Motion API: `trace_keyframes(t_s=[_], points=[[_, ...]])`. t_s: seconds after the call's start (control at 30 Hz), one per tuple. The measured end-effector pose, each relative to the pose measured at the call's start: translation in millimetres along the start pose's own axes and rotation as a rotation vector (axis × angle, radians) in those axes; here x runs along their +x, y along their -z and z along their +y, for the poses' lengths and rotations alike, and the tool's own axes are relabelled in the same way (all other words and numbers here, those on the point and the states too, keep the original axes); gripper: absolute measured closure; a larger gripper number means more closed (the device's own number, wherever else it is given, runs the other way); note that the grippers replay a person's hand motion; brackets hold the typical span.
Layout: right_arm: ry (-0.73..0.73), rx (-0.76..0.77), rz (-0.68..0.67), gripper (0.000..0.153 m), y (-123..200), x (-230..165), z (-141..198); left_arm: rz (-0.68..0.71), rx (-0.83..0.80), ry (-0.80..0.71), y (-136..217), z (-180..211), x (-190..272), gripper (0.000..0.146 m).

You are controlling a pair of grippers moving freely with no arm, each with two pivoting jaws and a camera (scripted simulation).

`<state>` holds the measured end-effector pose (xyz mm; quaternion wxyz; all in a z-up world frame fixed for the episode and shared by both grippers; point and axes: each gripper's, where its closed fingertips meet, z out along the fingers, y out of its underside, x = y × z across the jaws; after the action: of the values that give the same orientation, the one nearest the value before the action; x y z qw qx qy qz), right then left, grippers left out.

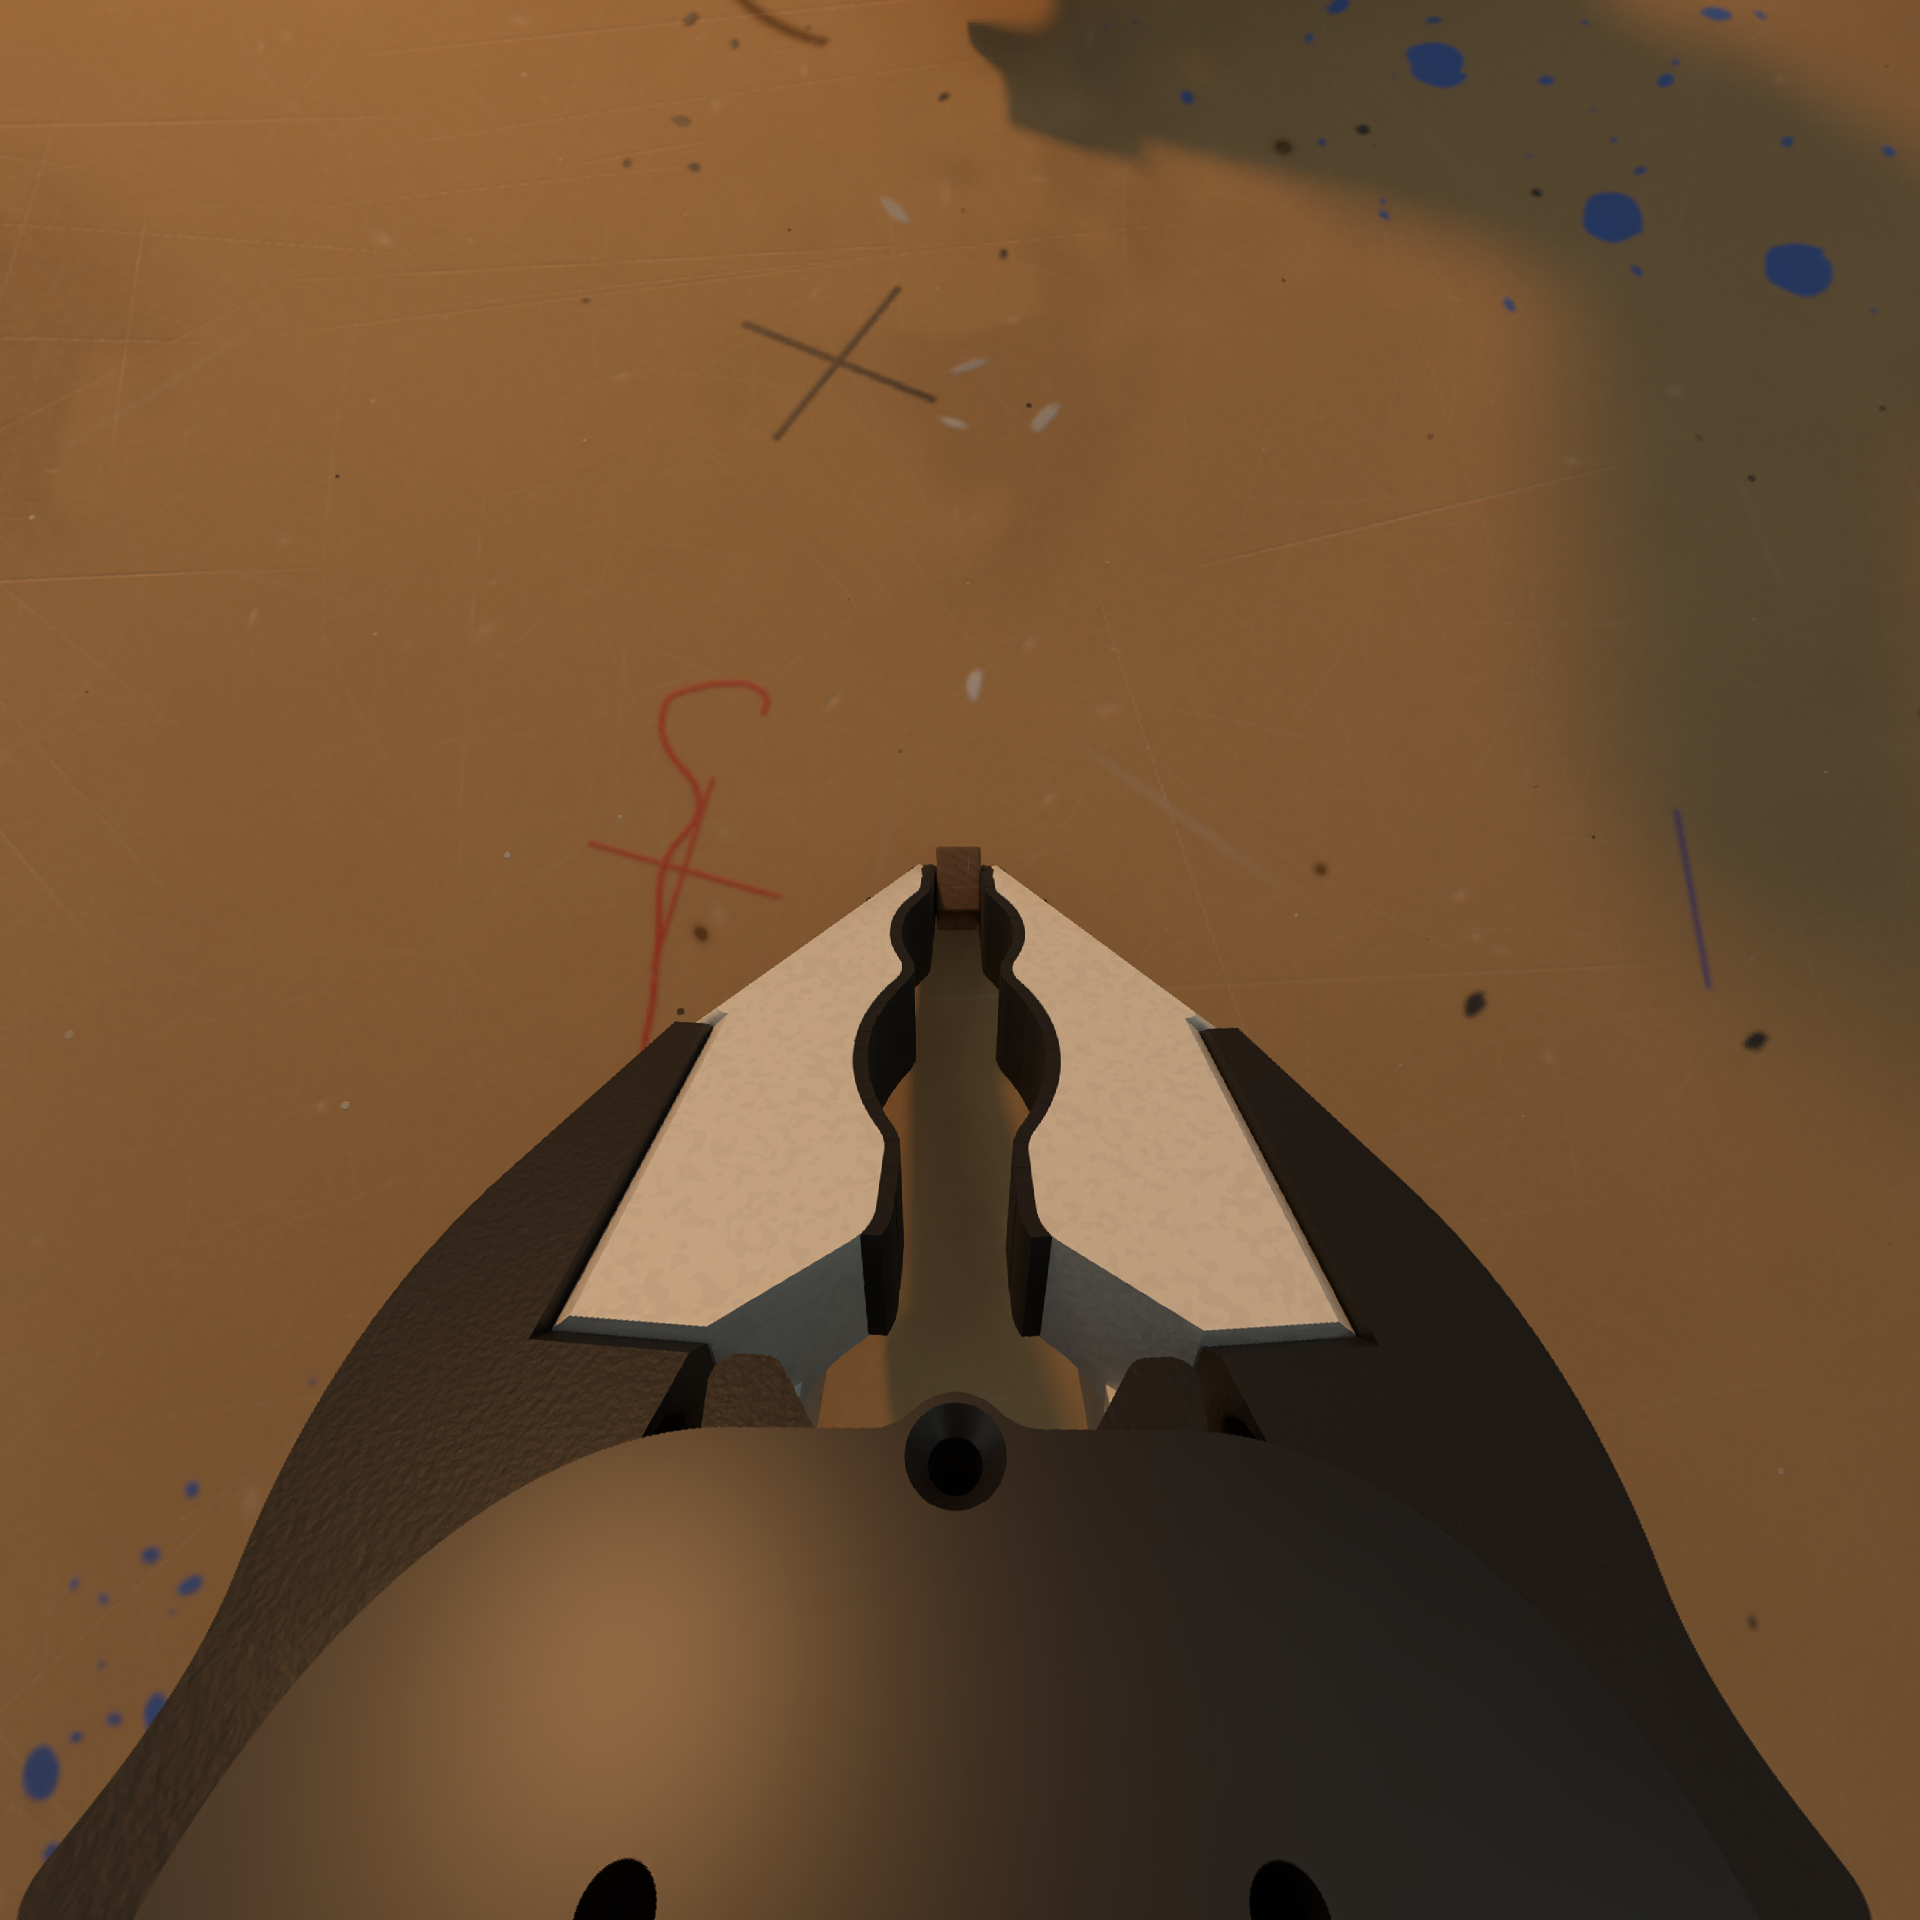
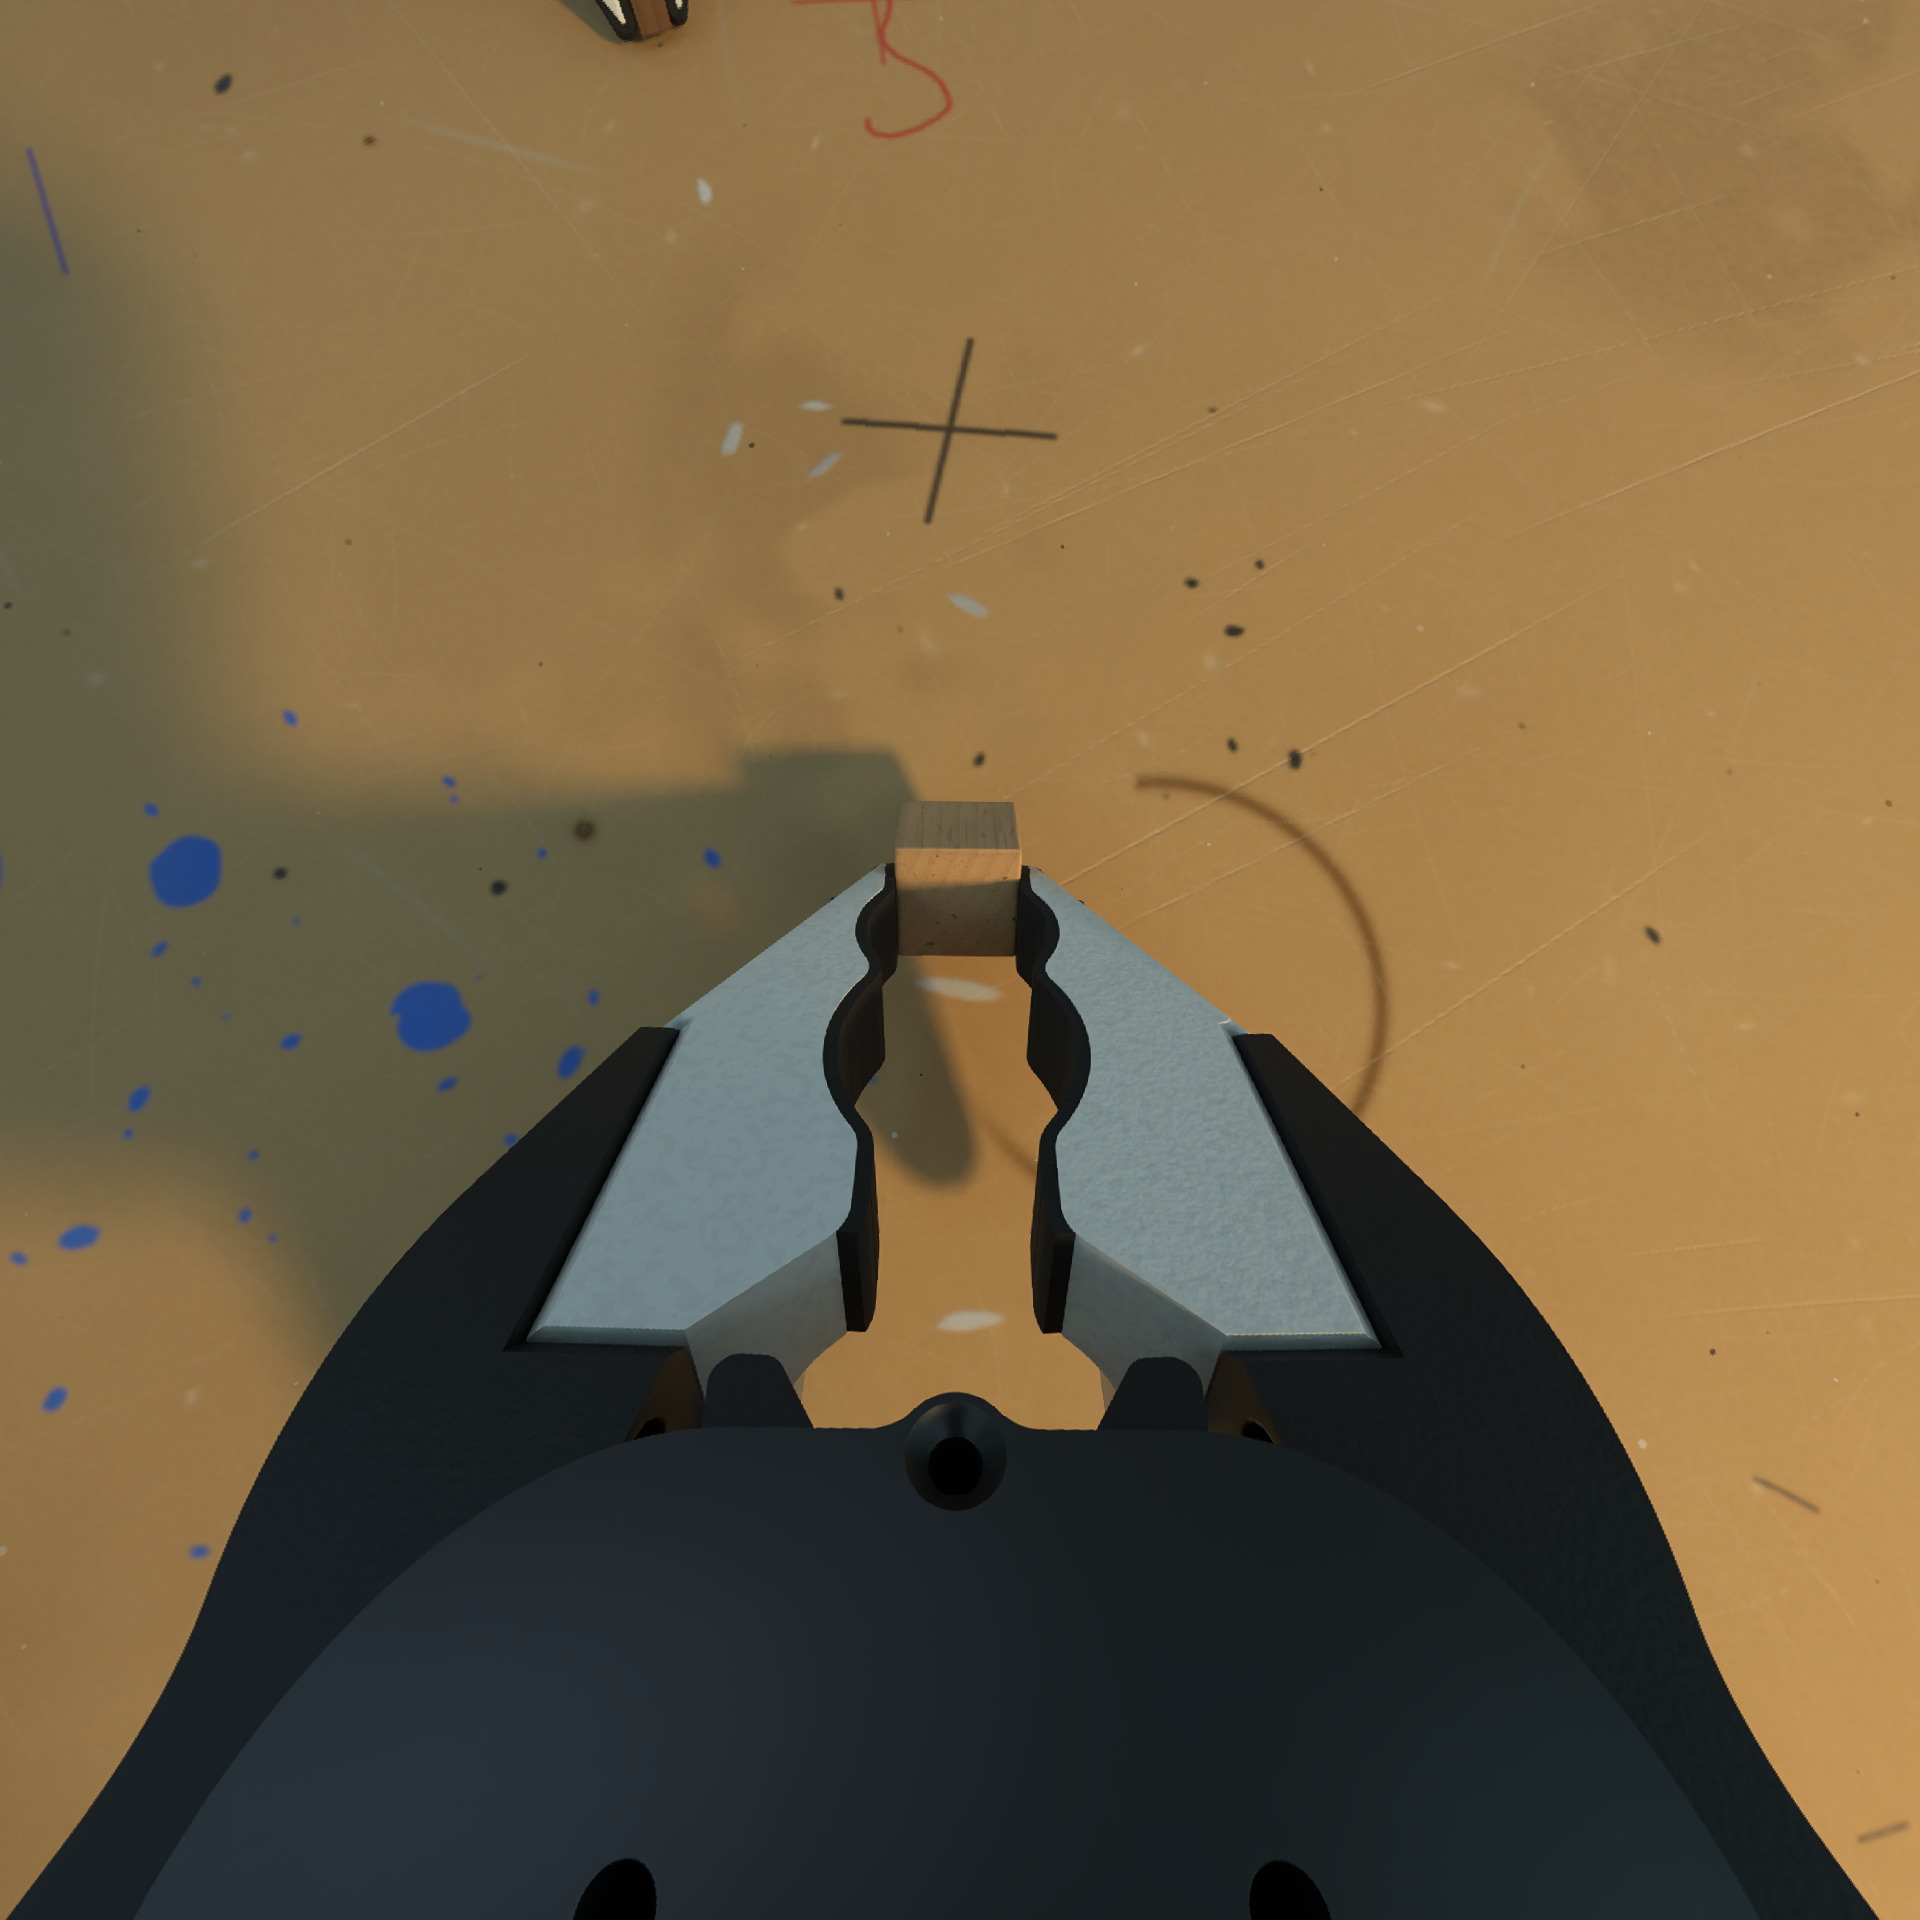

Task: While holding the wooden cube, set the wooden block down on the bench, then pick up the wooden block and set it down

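In the left wrist view my left gripper point(image 1: 958, 896) is shut on a small, narrow, reddish-brown wooden block point(image 1: 958, 868), pinched at the very fingertips above the orange-brown bench point(image 1: 416, 520). In the right wrist view my right gripper point(image 2: 956, 899) is shut on a larger pale wooden cube point(image 2: 956, 844), held at the fingertips just over the bench point(image 2: 1455, 520); its shadow falls to the left. The tips of the left gripper with its block point(image 2: 646, 15) show at the top edge of the right wrist view.
The bench top is scratched and marked: a black cross point(image 1: 840, 362) point(image 2: 951, 428), a red scribble point(image 1: 681, 831) point(image 2: 909, 94), blue paint spots point(image 1: 1610, 216) point(image 2: 187, 871), and a drawn dark arc point(image 2: 1351, 935) by the cube. A broad dark shadow point(image 1: 1558, 416) lies at the upper right.
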<state>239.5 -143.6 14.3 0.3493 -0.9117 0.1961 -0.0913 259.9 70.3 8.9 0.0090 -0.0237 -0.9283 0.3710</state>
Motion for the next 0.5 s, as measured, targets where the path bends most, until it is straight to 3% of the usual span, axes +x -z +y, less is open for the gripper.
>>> trace_keyframes(t_s=[0.5], points=[[-0.001, -0.006, 0.008, 0.131, -0.5, 0.4, 0.3, -0.061, -0.014, -0.019, 2.0, 1.4, -7.7, 0.135]])
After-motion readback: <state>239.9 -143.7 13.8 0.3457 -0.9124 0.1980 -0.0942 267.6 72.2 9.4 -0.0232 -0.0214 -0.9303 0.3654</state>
